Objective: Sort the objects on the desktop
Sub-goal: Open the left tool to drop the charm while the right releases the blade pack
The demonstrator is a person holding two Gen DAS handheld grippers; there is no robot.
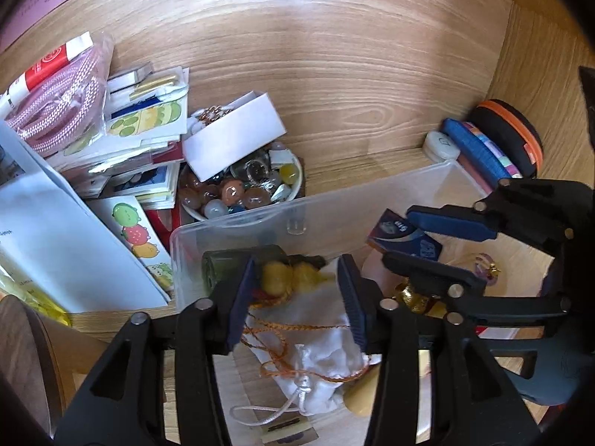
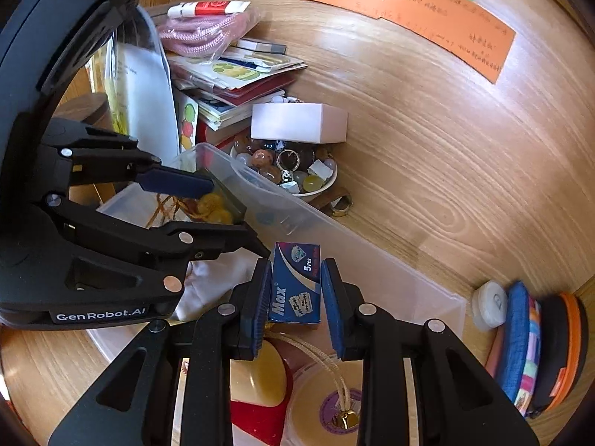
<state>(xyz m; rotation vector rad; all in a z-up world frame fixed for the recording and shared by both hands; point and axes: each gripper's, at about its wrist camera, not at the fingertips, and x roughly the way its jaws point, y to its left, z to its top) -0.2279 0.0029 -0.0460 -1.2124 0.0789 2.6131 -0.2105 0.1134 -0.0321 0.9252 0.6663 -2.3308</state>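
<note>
**A:** Starting from the left wrist view: sorting which piece right now?

**B:** Dropping small things into the clear bin [image 1: 238, 223], judging by the layout. Hovering the left gripper [image 1: 297, 297] inside its near corner, over the white pouch [image 1: 319, 334] lying on the bin floor.

**A:** Gripping anything there?

**B:** Not pressing, by the look of it. Standing partly open, with the yellow beads [image 1: 293, 277] on their orange cord sitting between the pads, close against one pad and clear of the other. Also brushing past a dark green block [image 1: 230, 264] just behind the beads; touching or not, hard to tell.

**A:** Calling for what next on that side?

**B:** Probably lifting straight out of the bin, watching for the cord snagging on a finger.

**A:** Moving to the right wrist view?

**B:** Holding the right gripper [image 2: 295, 297] narrow, clamping the blue blade box [image 2: 295, 286] upright by its two long edges, just inside the bin's far wall and above its floor.

**A:** Needing what next?

**B:** Likely lowering a little, then spreading the fingers to release the box in a bare patch, keeping away from the other gripper working just beside it.
</note>
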